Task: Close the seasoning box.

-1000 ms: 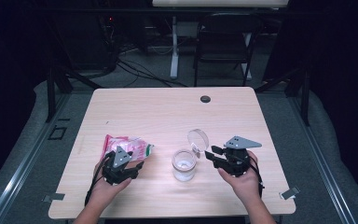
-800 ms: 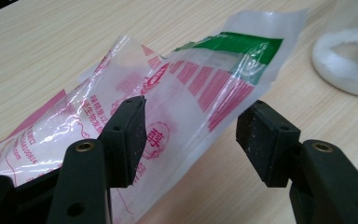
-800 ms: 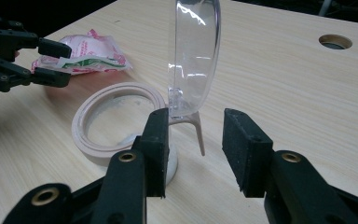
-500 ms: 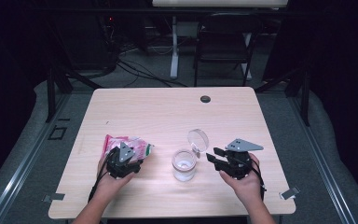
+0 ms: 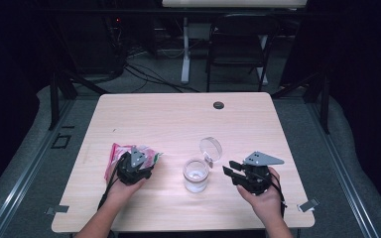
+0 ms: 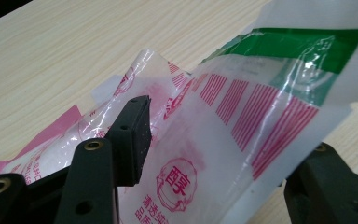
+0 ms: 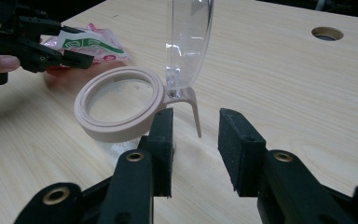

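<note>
A pink, white and green plastic bag (image 5: pixel 116 151) lies on the table at the front left. My left gripper (image 5: pixel 136 161) is over it, and its jaws have just been closing. In the left gripper view the bag (image 6: pixel 242 93) bows up between the jaws, with one pad (image 6: pixel 130 135) against it and the other jaw mostly behind the film. A clear jar (image 5: pixel 196 178) with a beige rim (image 7: pixel 116 126) stands at the front middle, its hinged clear lid (image 5: pixel 211 147) flipped up. My right gripper (image 5: pixel 229 167) points at the jar from the right. Its jaws have just been closing on nothing, and the lid's tab (image 7: pixel 193 107) is just ahead.
The wooden table (image 5: pixel 178 124) has a round cable hole (image 5: pixel 219 105) near its far edge. A black chair (image 5: pixel 238 44) and cables stand on the floor behind the table. In the right gripper view, the left gripper (image 7: pixel 81 58) and bag (image 7: pixel 93 46) sit beyond the jar.
The left gripper has edged a little further onto the bag. The right hand, the jar and its lid have stayed in place.
</note>
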`<state>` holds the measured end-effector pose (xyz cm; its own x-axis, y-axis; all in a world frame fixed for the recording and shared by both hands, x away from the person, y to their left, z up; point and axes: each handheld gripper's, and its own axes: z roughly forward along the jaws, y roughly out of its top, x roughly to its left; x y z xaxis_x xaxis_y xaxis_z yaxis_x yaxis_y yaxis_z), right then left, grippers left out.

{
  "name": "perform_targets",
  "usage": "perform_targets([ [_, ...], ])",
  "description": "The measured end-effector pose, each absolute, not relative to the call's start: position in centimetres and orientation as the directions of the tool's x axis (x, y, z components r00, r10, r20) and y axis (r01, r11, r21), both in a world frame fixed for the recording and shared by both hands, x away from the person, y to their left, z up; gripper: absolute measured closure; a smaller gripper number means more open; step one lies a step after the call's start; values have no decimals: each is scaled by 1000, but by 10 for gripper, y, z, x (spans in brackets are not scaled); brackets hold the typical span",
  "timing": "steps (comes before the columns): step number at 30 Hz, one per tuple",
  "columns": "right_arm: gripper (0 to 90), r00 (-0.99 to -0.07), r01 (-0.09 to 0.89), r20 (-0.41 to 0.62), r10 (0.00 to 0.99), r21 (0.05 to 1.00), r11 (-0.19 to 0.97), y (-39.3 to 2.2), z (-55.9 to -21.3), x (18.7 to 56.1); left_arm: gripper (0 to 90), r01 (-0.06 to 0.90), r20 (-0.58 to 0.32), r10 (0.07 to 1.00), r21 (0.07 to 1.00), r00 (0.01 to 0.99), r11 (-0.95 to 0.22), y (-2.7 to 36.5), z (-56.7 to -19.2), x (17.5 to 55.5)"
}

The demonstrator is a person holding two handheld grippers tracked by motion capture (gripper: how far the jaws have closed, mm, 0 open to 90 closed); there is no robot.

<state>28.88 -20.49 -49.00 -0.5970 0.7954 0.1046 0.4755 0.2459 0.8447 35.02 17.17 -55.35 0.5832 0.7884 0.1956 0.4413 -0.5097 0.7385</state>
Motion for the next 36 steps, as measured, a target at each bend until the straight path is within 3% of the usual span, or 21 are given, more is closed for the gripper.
perform_targets([
  [16,660,-575,492,135,807,845,209,-212,-494,285,544,471,189,797,720,573,-509,170,-559,361],
  [30,655,-555,503,149,819,843,188,-219,-497,281,799,524,124,836,728,534,-442,175,-553,365],
  [36,650,-555,505,143,819,840,196,-221,-498,281,852,551,83,853,731,515,-403,181,-548,366],
])
